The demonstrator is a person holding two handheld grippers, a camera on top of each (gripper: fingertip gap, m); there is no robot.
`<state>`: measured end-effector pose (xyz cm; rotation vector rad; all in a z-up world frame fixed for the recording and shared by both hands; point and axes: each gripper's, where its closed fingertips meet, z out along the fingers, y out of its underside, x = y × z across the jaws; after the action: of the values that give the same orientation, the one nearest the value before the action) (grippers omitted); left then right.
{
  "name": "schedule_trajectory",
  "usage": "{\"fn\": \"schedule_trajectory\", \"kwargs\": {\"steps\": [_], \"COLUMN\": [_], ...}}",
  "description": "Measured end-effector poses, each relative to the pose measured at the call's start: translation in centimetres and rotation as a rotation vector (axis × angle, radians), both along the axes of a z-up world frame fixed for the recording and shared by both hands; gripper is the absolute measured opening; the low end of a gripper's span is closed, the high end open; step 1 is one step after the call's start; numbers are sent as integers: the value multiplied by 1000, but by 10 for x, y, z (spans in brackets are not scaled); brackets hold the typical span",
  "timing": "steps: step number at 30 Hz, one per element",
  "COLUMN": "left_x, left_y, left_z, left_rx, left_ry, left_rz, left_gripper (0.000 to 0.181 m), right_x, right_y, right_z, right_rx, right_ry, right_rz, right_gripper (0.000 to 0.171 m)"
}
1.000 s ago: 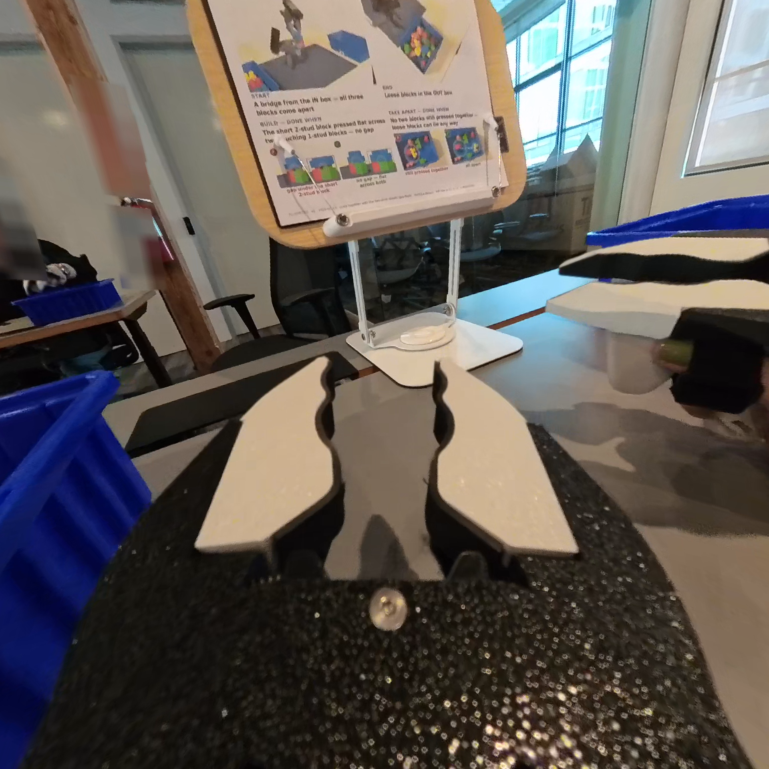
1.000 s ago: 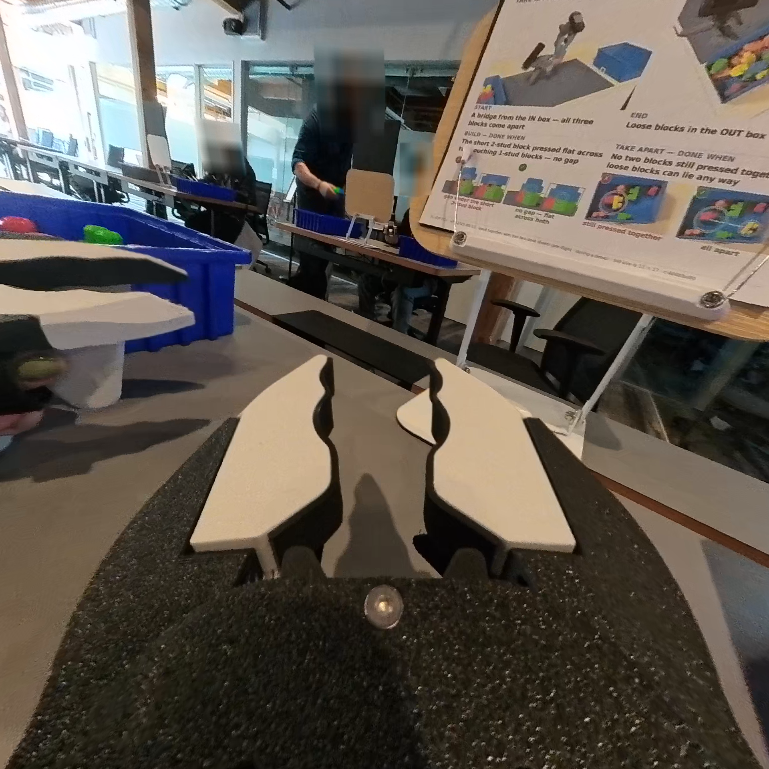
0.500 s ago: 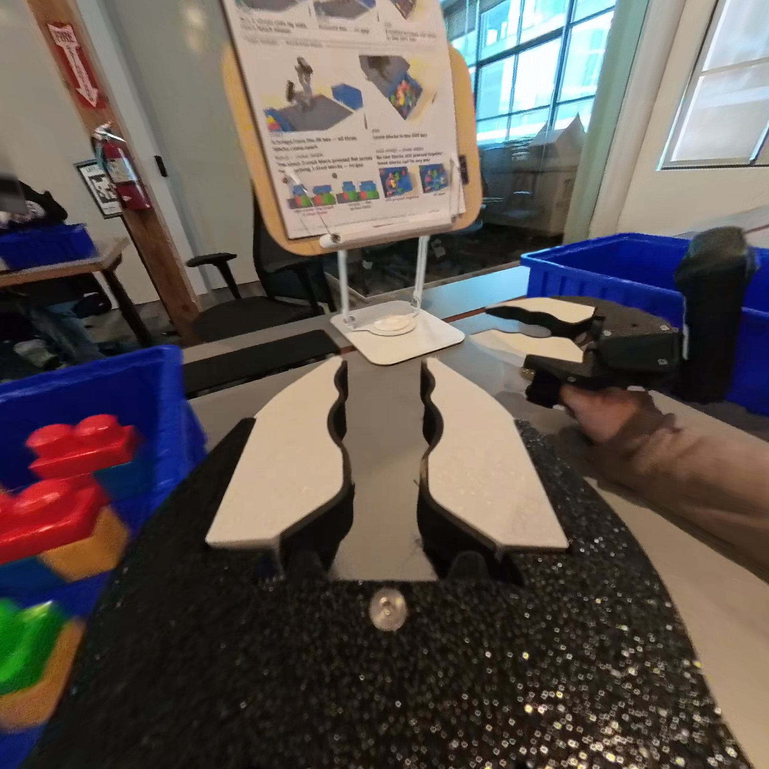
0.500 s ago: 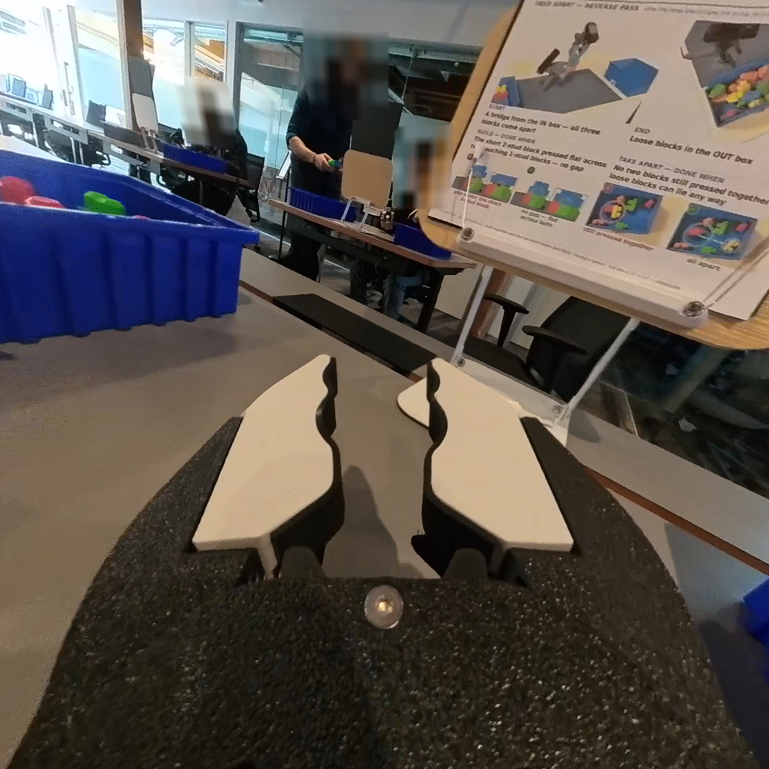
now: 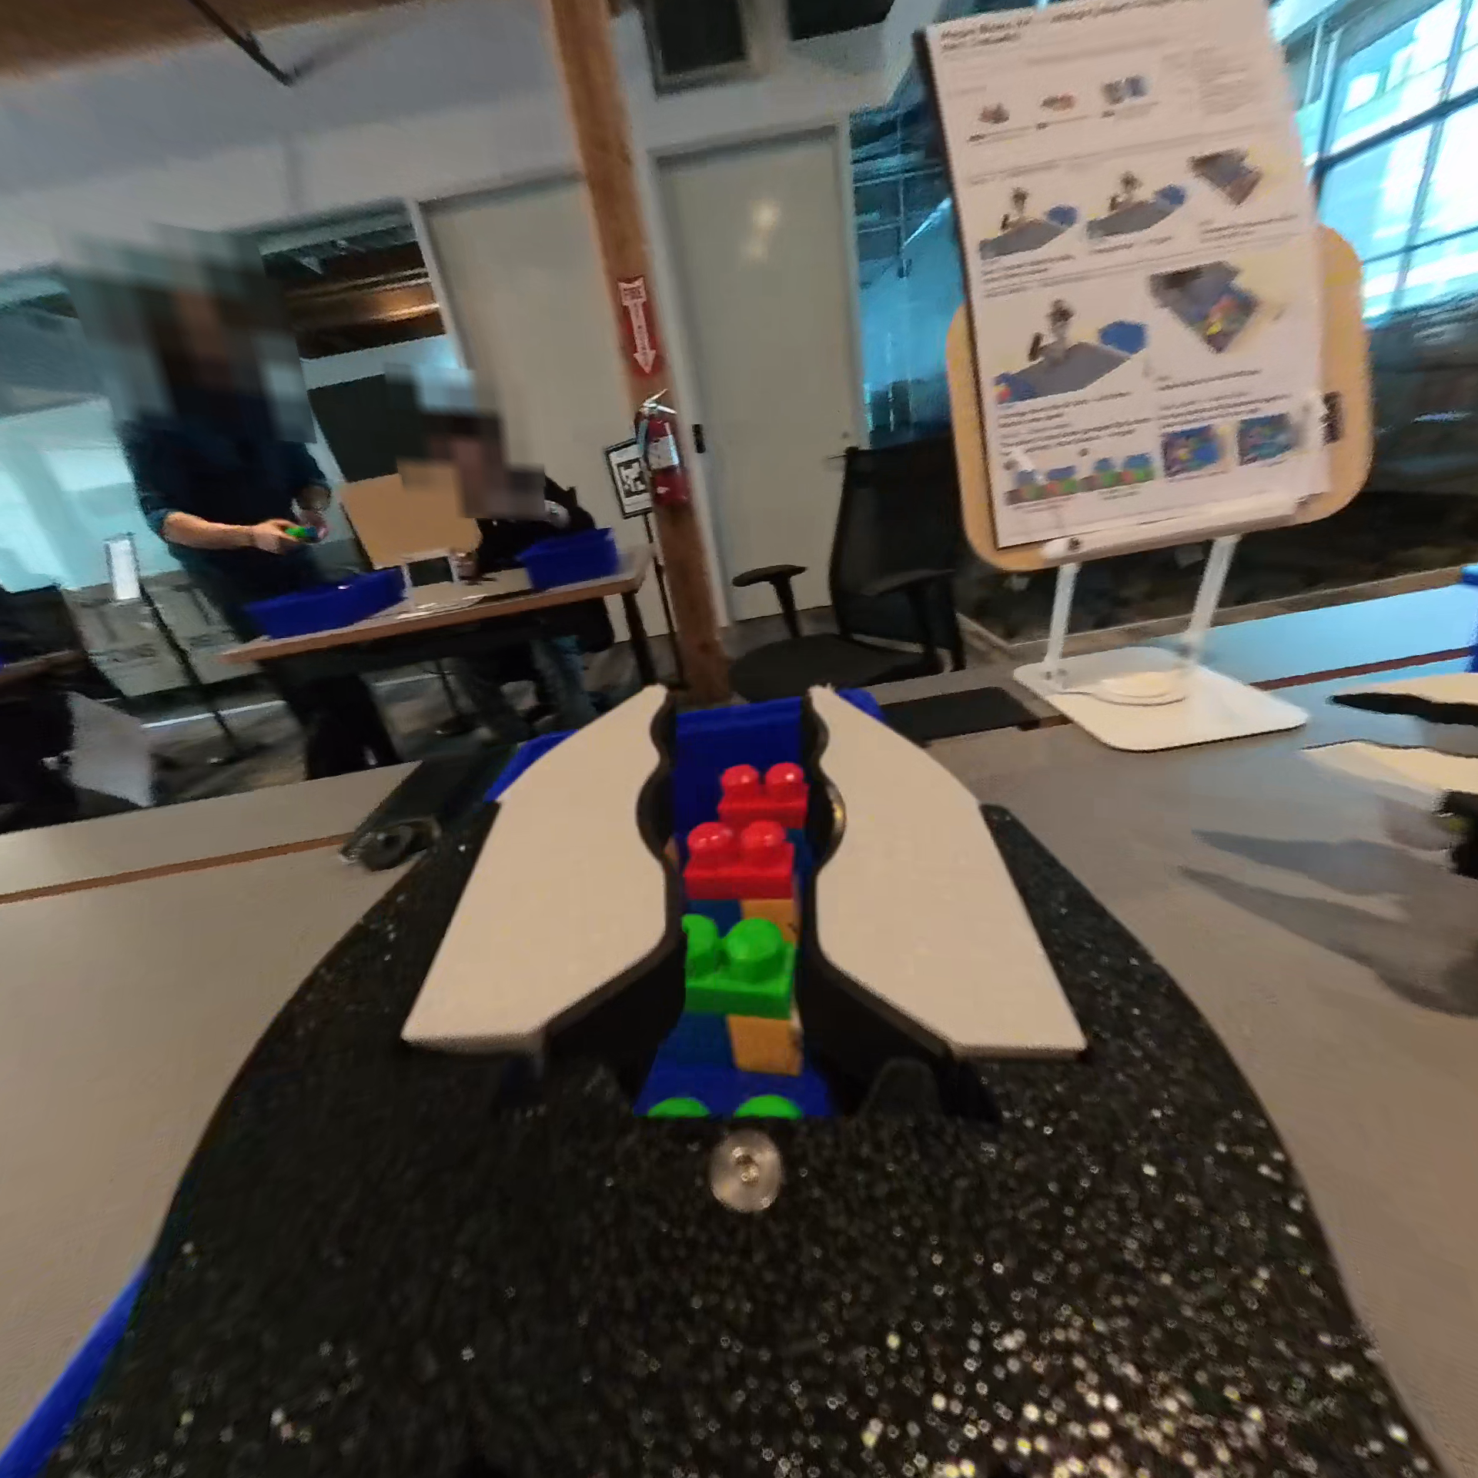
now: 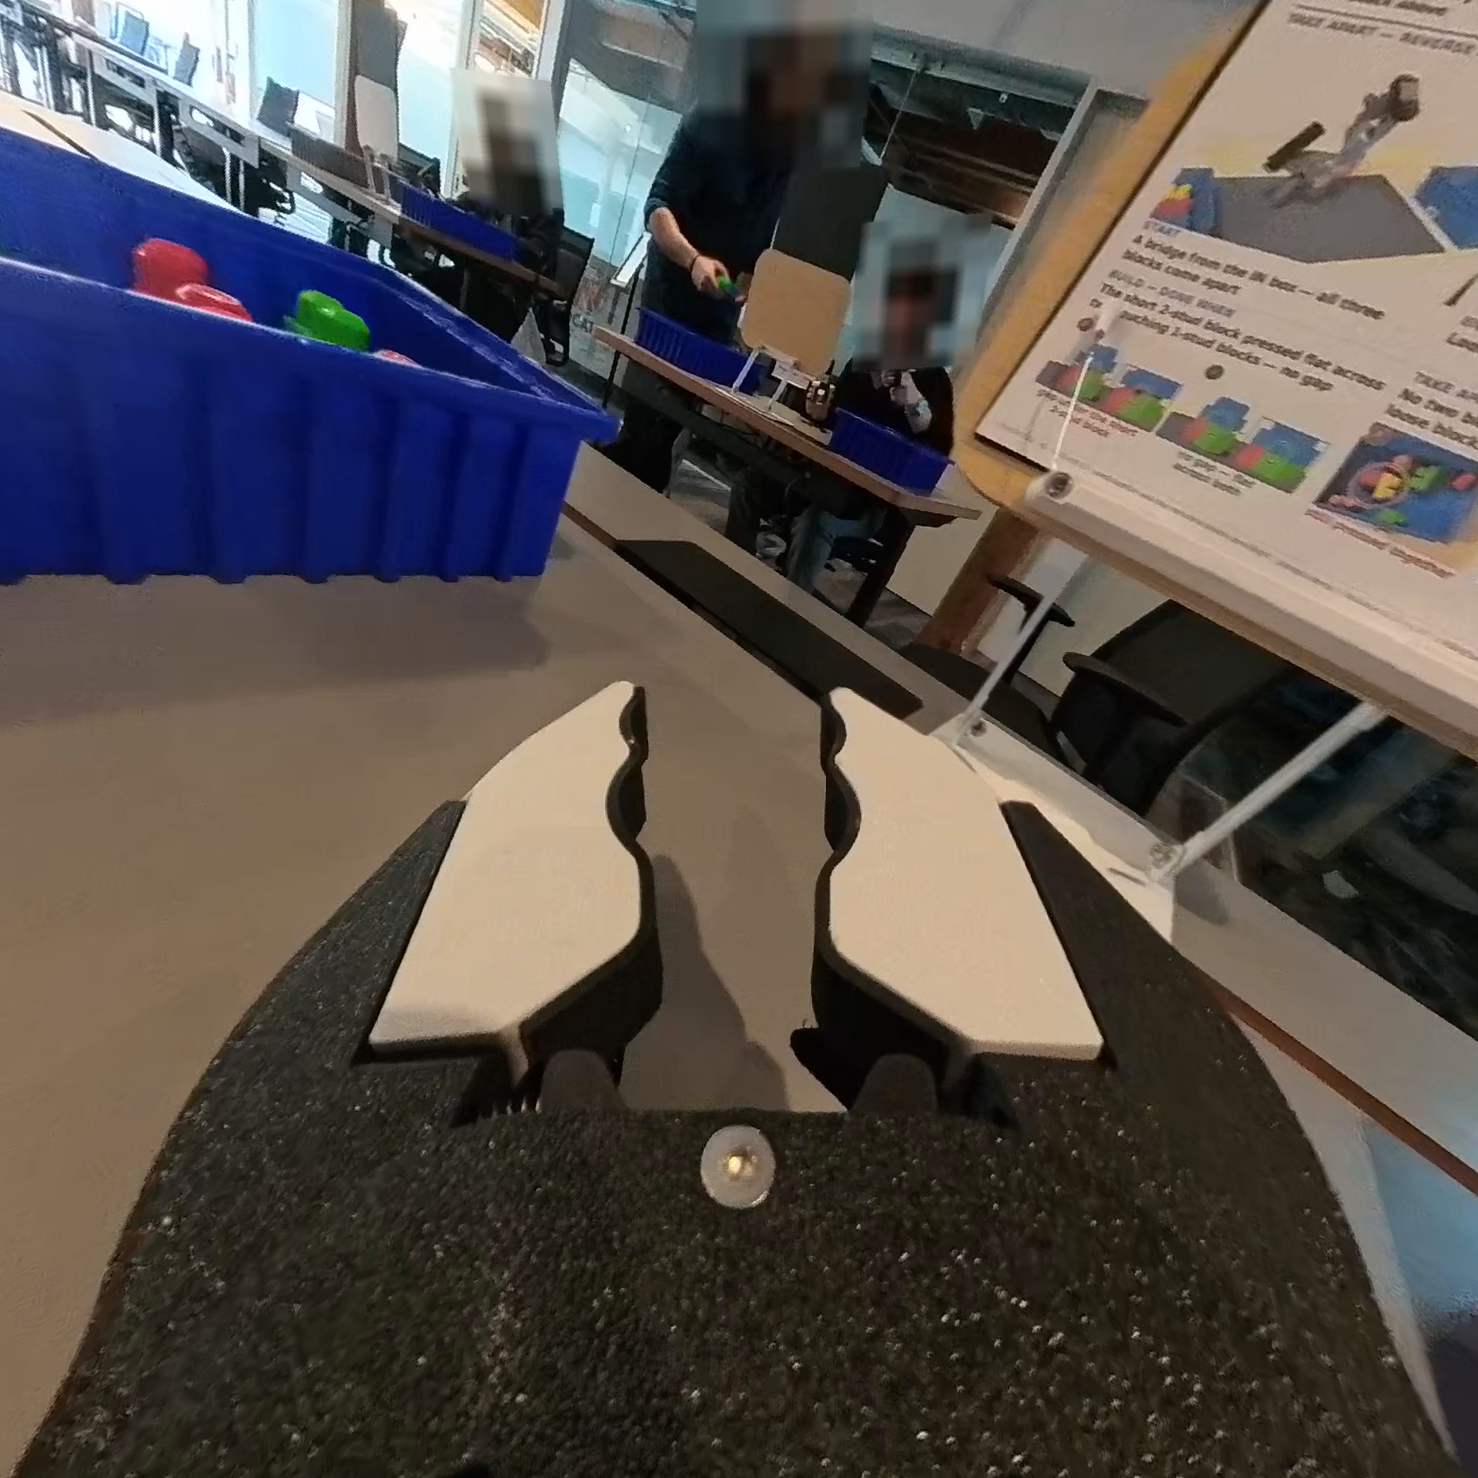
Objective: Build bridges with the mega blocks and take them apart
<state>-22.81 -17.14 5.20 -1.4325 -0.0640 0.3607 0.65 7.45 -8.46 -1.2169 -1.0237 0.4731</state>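
Plastic bridges of mega blocks (image 5: 740, 920) lie in the blue bin (image 5: 724, 732), showing through the gap between the fingers of the left gripper (image 5: 736, 724). Its jaws stand apart and hold nothing. Nearest the finger bases sits a green 2-stud block (image 5: 740, 972) over blue and orange pieces; farther toward the tips are 2 red 2-stud blocks (image 5: 740, 864), 1 behind the other.

These pieces look light, rigid and smooth, with hard flat sides and rounded studs. They would likely take a firm squeeze without damage but could slip or twist if pinched on the studs. A hold across the 2 flat long sides of a top block seems safest; pressed joints will probably need a steady pull.

White finger plates hide most of the bin, so the count of bridges cannot be told, and the left view is smeared by motion. Another pair of studs shows only as green caps at the finger bases.

Over bare grey table (image 6: 240, 760), the right gripper (image 6: 732, 708) is likewise parted and empty, with the bin well off beyond its left finger. Only block tops peek over that rim.
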Motion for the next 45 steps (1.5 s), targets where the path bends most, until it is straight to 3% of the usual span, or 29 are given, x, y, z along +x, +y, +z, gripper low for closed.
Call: {"fn": "schedule_trajectory", "kwargs": {"steps": [4, 11, 22, 28, 34, 39, 45], "left_x": [-13, -13, -8, -14, -43, -60, -83], "left_y": [6, 20, 57, 52, 39, 35, 50], "left_z": [-13, -17, -19, -3, 4, -4, 51], "left_rx": [46, 18, 48, 56, 17, 28, 79], "left_ry": [9, 177, 110, 73, 19, -71, -61], "left_rz": [-5, 160, 150, 108, 101, 54, 17], "left_gripper": [30, 27, 26, 23, 20, 29, 20], "right_x": [-9, -9, -6, -16, -70, -127, -174], "right_y": [-8, -8, -5, -14, -42, -69, -82], "right_z": [-1, -1, 2, 2, 22, 55, 80], "right_rx": [5, -5, -62, -54, -206, -217, -196], "right_ry": [-10, 0, 55, 30, 0, -64, -135], "right_rz": [12, 11, 40, 89, 319, 505, 586], "right_gripper": [41, 40, 41, 44, 44, 43, 43]}}
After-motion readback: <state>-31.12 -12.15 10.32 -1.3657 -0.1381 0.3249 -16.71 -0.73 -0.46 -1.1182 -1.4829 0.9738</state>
